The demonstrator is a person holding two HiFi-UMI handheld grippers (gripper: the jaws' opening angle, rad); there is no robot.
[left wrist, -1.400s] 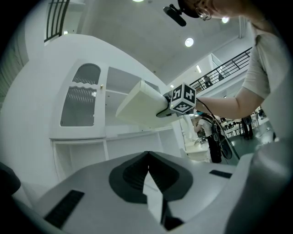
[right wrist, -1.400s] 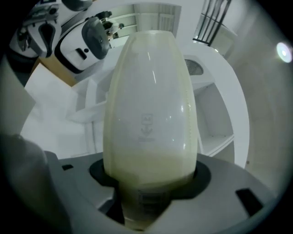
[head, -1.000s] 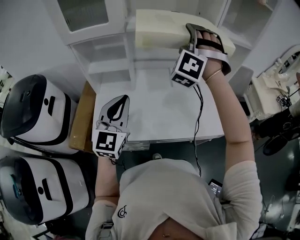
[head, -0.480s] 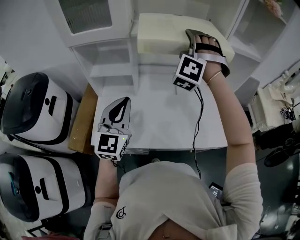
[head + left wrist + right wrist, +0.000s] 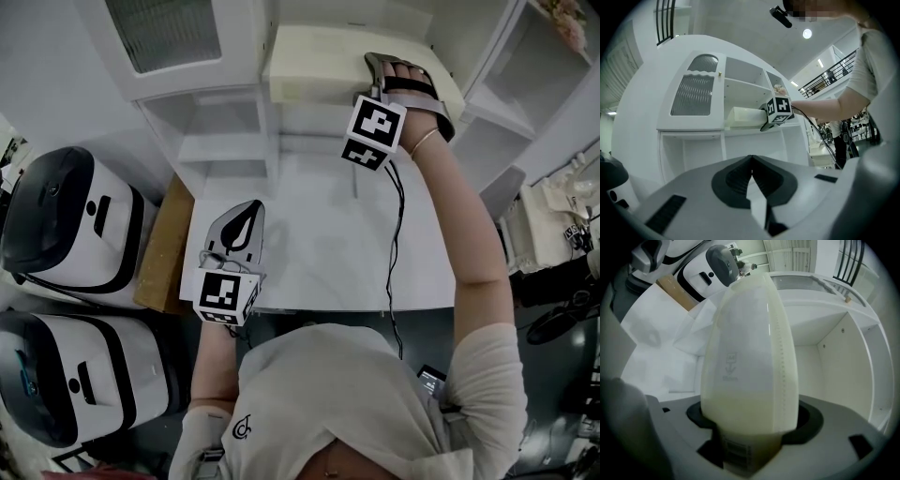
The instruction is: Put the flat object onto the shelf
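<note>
Lengthwise along shelf [image 5: 740,131] edge: flat object [image 5: 745,117]

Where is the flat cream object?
Head view, top centre: the flat cream object lies on the shelf, one end between the opening jaws of the right gripper.

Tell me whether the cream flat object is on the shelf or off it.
On the shelf: the cream flat object lies along it, its end between the right gripper's opening jaws.

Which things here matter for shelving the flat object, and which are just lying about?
Job: flat object; shelf under it; right gripper, jaws opening around it.
Lying about: left gripper, shut and empty; two white machines; cardboard box; table.
</note>
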